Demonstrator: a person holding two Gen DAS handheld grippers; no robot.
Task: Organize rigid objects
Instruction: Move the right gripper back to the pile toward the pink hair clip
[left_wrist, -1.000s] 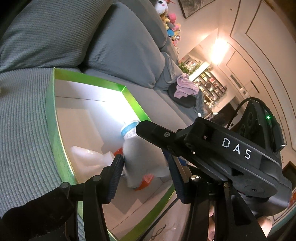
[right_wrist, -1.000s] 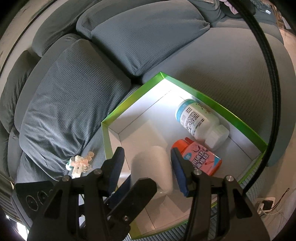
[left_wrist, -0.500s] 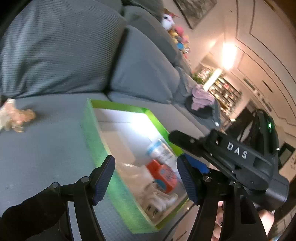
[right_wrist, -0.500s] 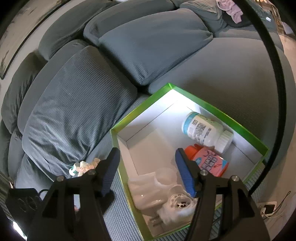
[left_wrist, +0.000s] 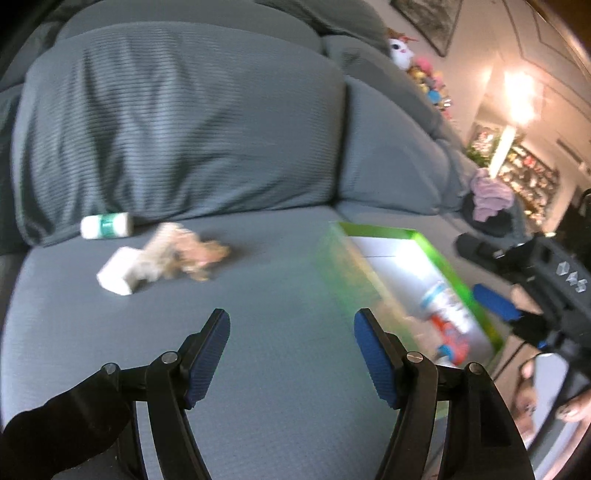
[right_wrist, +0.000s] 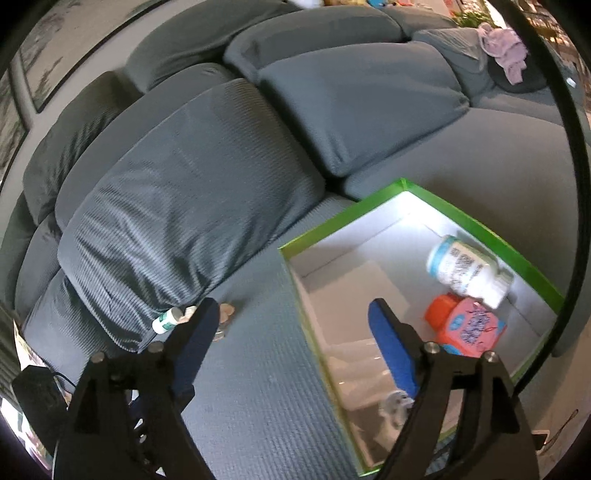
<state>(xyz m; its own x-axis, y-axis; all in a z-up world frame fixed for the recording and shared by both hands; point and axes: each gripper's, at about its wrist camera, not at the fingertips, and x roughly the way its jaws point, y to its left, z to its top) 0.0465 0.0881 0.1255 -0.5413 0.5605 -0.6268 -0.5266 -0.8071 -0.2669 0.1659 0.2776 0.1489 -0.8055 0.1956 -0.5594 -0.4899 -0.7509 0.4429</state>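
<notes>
A green-rimmed white box (right_wrist: 476, 225) lies on the grey sofa seat; it also shows in the left wrist view (left_wrist: 424, 240). Inside lie a white bottle with a blue band (right_wrist: 467, 271), an orange-capped pink bottle (right_wrist: 463, 326) and pale plastic items (right_wrist: 354, 365). On the seat to the left lie a small white bottle with a green label (left_wrist: 107, 226), a white block (left_wrist: 116, 276) and a blurred beige clump (left_wrist: 181, 256). My left gripper (left_wrist: 291, 332) is open and empty above the bare seat. My right gripper (right_wrist: 291, 325) is open and empty above the box's left edge.
Large grey back cushions (left_wrist: 177, 122) stand behind the seat. A pink cloth on a dark cushion (right_wrist: 504, 51) lies at the sofa's far end. Soft toys (left_wrist: 424, 70) sit on the sofa back. A cable (right_wrist: 569, 166) arcs across the right wrist view.
Both grippers have pulled back from the box and swung left toward the loose items on the seat. The white item the left gripper held a second ago now lies in the box.
</notes>
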